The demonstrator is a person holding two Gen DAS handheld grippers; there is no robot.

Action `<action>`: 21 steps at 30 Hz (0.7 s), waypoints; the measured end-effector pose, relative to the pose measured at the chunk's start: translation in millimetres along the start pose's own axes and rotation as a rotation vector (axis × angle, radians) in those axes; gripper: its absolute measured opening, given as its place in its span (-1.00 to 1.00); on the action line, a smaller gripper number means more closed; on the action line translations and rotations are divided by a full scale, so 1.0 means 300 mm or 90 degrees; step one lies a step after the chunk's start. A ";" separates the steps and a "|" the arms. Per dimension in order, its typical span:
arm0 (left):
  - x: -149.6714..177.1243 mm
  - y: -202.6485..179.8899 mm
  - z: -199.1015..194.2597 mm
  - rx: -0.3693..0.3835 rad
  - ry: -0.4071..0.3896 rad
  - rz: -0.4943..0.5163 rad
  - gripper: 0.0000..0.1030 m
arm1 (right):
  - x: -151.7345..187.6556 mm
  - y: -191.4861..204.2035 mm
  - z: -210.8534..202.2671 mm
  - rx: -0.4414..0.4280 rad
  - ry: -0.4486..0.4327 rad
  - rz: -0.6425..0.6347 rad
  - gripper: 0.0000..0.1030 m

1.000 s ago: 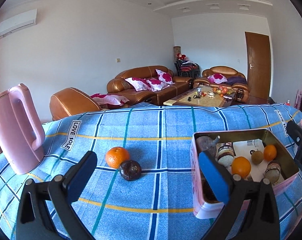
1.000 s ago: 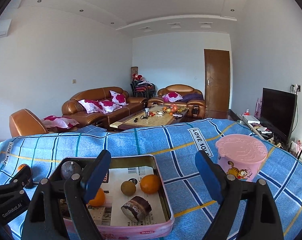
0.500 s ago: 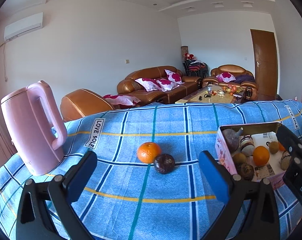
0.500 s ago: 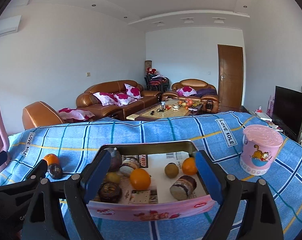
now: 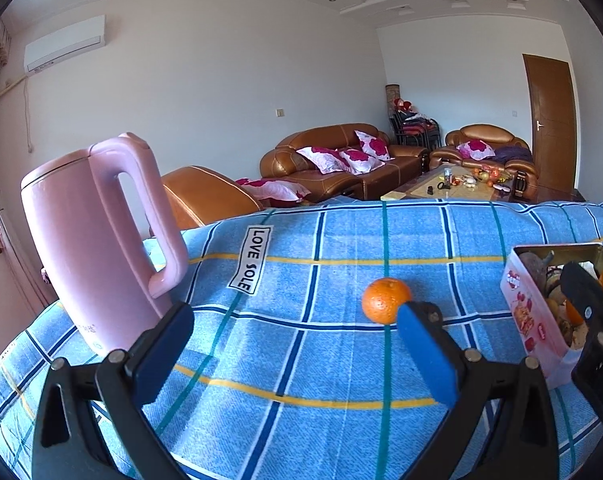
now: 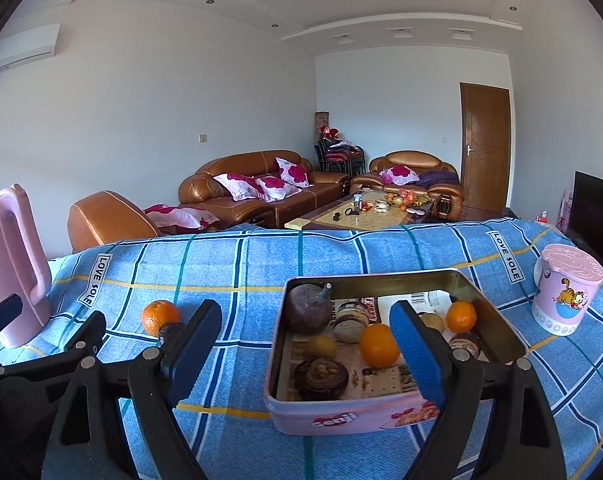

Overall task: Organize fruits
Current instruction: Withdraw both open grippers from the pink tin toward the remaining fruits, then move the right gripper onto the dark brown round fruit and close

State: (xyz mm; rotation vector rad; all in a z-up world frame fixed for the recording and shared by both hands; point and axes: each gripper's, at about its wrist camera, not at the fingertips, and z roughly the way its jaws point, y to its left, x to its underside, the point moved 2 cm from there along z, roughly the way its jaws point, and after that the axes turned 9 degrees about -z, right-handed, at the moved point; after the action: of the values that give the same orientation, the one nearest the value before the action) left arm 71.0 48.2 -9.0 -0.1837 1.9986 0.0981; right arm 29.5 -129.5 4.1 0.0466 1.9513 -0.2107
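Note:
An orange [image 5: 384, 300] lies loose on the blue checked tablecloth [image 5: 301, 280]; it also shows in the right wrist view [image 6: 160, 317]. A dark round fruit [image 6: 170, 329] lies against it, partly hidden by my right gripper's left finger and hidden in the left wrist view. A pink tin box [image 6: 353, 416] holds several fruits, among them two oranges [image 6: 378, 345] and dark fruits; it shows at the right in the left wrist view [image 5: 529, 320]. My left gripper [image 5: 297, 348] is open and empty, near the loose orange. My right gripper [image 6: 305, 348] is open and empty above the tin's near side.
A pink kettle [image 5: 97, 240] stands at the table's left. A pink lidded cup with a cartoon cat [image 6: 567, 288] stands at the right. Sofas [image 6: 261, 192] and a coffee table [image 6: 365, 212] lie beyond the table's far edge.
Both grippers have swung left. The kettle looms larger in the left wrist view and the loose fruits have slid right, behind the right finger. The tin has shifted right in the right wrist view.

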 end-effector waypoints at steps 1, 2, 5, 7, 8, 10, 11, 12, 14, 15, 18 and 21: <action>-0.003 0.016 0.009 0.000 0.004 -0.007 1.00 | -0.002 0.012 0.005 -0.001 0.002 -0.001 0.70; -0.004 0.031 0.017 -0.002 0.009 -0.015 1.00 | -0.005 0.026 0.010 -0.002 0.004 -0.003 0.70; -0.009 0.075 0.047 -0.009 0.029 -0.040 1.00 | -0.011 0.066 0.022 -0.012 0.003 -0.007 0.70; -0.012 0.093 0.070 -0.022 0.042 -0.043 1.00 | -0.015 0.095 0.028 -0.017 0.004 -0.015 0.70; -0.014 0.100 0.081 -0.034 0.046 -0.037 1.00 | -0.018 0.110 0.033 -0.020 0.006 -0.020 0.70; -0.018 0.117 0.103 -0.070 0.048 -0.017 1.00 | -0.023 0.138 0.048 -0.026 0.013 -0.028 0.70; -0.017 0.129 0.114 -0.089 0.049 -0.008 1.00 | -0.024 0.150 0.055 -0.027 0.018 -0.031 0.70; -0.017 0.143 0.125 -0.105 0.054 -0.004 1.00 | -0.026 0.160 0.064 -0.028 0.023 -0.032 0.70; -0.017 0.188 0.153 -0.117 0.078 -0.020 1.00 | -0.029 0.179 0.084 -0.033 0.039 -0.034 0.70; -0.014 0.212 0.168 -0.114 0.093 -0.039 0.99 | -0.031 0.193 0.098 -0.039 0.049 -0.038 0.70; -0.006 0.258 0.194 -0.108 0.130 -0.082 0.99 | -0.029 0.243 0.149 -0.066 0.093 -0.069 0.69; 0.000 0.280 0.198 -0.113 0.141 -0.098 0.99 | -0.021 0.291 0.199 -0.084 0.132 -0.102 0.62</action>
State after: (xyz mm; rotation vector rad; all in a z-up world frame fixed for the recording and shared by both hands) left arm 109.7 139.9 -35.1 -0.4797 2.1886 0.1624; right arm 98.0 -53.3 -23.0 -0.1828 2.1726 -0.1879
